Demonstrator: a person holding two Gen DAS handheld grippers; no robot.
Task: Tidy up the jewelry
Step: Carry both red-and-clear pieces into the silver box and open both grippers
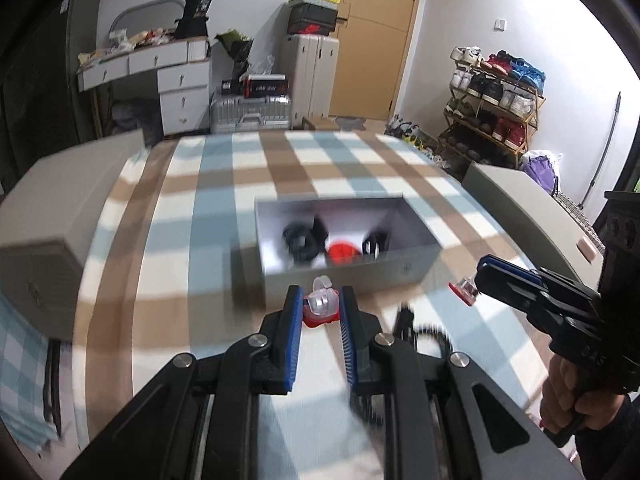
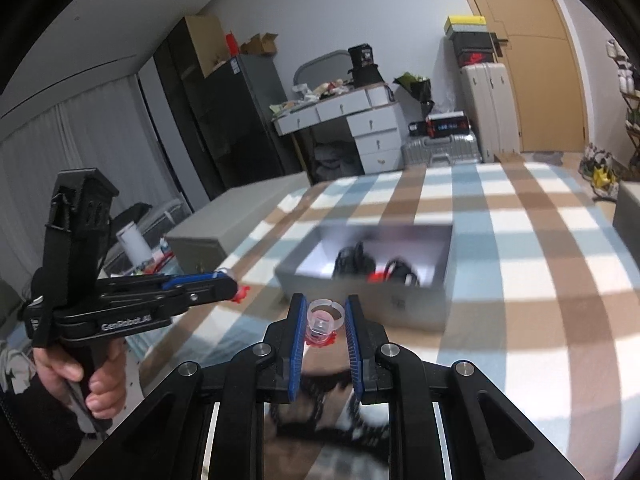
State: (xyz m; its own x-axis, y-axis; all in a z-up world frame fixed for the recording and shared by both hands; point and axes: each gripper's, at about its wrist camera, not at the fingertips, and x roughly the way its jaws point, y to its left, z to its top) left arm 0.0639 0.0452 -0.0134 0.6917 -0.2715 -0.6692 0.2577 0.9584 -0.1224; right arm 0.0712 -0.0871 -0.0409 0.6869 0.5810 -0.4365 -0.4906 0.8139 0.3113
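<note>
Left gripper (image 1: pixel 320 300) is clamped on a clear-and-red ring (image 1: pixel 320 306) at lower centre; right gripper (image 2: pixel 323 310) pinches another ring (image 2: pixel 325 320). Grey box (image 1: pixel 412 266) sits mid-frame on the checked bed (image 1: pixel 168 208), dark jewelry inside.

Both views are bright with even indoor light. Motion blur smears the checked blanket (image 1: pixel 328 168), the open grey box (image 1: pixel 344 276) and the items inside it, while the far walls stay sharper. Fisheye distortion bends the edges, and the corners fall to black.
</note>
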